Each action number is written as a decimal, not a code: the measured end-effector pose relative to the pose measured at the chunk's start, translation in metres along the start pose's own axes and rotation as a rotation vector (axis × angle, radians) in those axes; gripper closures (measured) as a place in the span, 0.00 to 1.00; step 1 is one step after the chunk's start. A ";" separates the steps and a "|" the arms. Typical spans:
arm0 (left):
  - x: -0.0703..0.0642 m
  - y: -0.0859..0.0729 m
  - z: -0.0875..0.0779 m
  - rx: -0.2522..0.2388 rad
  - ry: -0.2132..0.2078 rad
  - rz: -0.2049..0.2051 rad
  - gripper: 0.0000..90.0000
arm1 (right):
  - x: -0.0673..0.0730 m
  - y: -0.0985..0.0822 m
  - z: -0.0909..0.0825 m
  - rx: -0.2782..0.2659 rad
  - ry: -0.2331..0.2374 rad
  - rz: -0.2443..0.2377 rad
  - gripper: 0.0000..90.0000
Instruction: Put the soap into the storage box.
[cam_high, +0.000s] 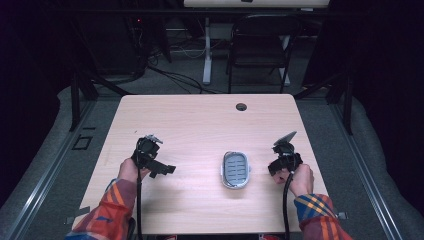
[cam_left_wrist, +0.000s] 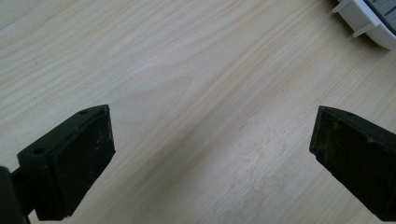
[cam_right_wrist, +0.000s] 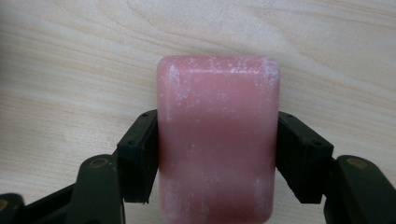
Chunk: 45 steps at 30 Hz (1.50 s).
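Between the jaws, right side: my right hand-held gripper (cam_right_wrist: 218, 154) is clamped on a pink soap bar (cam_right_wrist: 218, 140), one pad on each long side.
Grip detail: the fingers (cam_right_wrist: 138, 156) sit around the bar's middle; its far end sticks out past them, and its surface looks dusted white.
Soap position: I read it as low over the worktop (cam_right_wrist: 70, 70), at the right edge; I cannot tell whether it is lifted or resting.
Left side: my left hand-held gripper (cam_left_wrist: 212, 154) stands wide, nothing between its jaws, over bare wood.
Soap dish: a white dish with a grey ribbed insert (cam_high: 235, 169) lies between my two hands, just beside the right one.
Likely step: I judge the bar is meant for that dish.
Risk, slip: soap is slick, so the bar may slide out of the pads if I tilt it on the way.
Risk, squeeze: too much pressure could dent it or shoot it forward.
Risk, dish: a low approach could knock the light dish aside.
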<state>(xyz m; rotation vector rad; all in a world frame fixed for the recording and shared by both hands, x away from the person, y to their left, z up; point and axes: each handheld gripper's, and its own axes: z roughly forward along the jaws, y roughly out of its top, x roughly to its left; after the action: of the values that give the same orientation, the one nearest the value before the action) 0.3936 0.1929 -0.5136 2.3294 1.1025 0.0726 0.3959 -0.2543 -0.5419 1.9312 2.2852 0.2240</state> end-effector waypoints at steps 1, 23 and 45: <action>0.000 0.000 0.000 0.000 0.000 0.000 0.00 | 0.000 0.000 0.000 0.005 -0.007 -0.009 0.41; 0.000 0.000 0.000 -0.001 0.001 -0.001 0.00 | -0.004 0.002 -0.023 -0.023 0.014 -0.068 0.41; 0.000 -0.001 -0.002 -0.011 0.006 -0.005 0.00 | 0.015 0.000 -0.046 -0.058 0.027 -0.160 0.41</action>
<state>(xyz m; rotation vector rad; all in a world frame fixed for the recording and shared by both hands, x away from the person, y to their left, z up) 0.3926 0.1939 -0.5122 2.3181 1.1075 0.0832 0.3844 -0.2406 -0.4968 1.7176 2.4070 0.2958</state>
